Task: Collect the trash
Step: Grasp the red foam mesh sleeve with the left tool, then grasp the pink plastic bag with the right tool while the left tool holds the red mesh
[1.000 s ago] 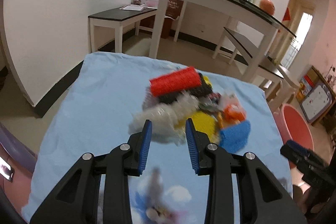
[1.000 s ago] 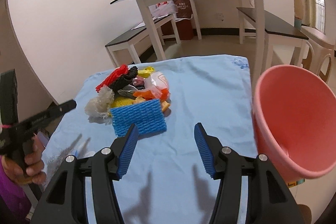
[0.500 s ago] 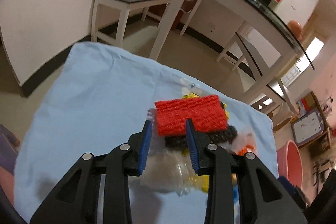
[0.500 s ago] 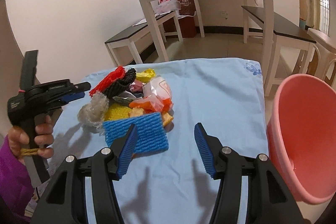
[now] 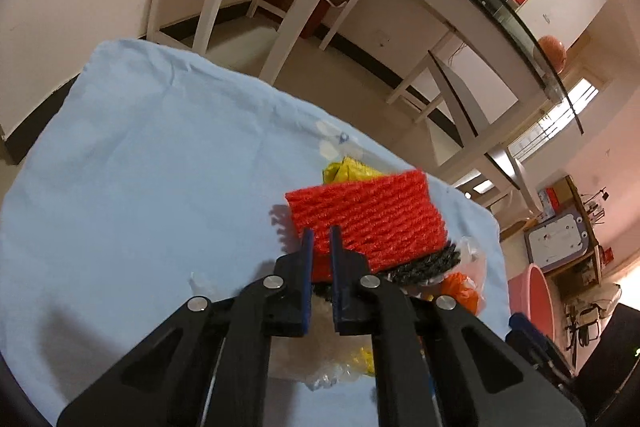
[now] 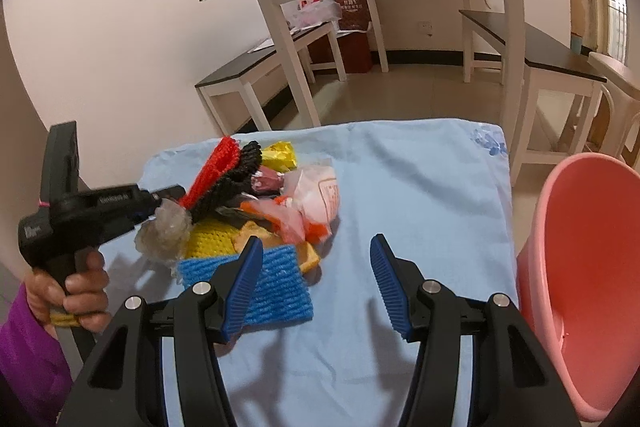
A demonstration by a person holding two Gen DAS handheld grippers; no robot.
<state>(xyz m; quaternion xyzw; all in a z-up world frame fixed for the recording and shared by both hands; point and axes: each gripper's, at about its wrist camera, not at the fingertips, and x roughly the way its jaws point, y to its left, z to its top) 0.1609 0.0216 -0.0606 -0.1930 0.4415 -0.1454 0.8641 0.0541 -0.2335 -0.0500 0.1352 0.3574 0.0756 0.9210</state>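
- Left gripper (image 5: 320, 245): jaws drawn nearly together, pinching the near edge of the red foam net (image 5: 366, 217); the blue pads press on it from both sides.
- Right gripper (image 6: 316, 267): jaws spread wide, nothing between them, above bare blue cloth (image 6: 420, 187).
- Red foam net: rectangular, ribbed mesh, tilted up on its edge; it lies over a black foam net (image 5: 424, 265) at the 11 o'clock side of the trash pile in the right wrist view.
- Rest of pile: blue foam net (image 6: 276, 291) nearest, touching the right gripper's left finger (image 6: 244, 275) in that view; yellow foam net (image 6: 212, 239) just behind it; crumpled clear plastic (image 6: 164, 229) at 9 o'clock; orange and pink wrappers (image 6: 304, 203) at 3 o'clock; yellow wrapper (image 6: 280, 155) at 12 o'clock.
- Pink bucket (image 6: 580, 267) stands off the cloth's edge at 3 o'clock, well apart from the pile.
- A hand (image 6: 68, 291) in a purple sleeve grips the left gripper's handle.
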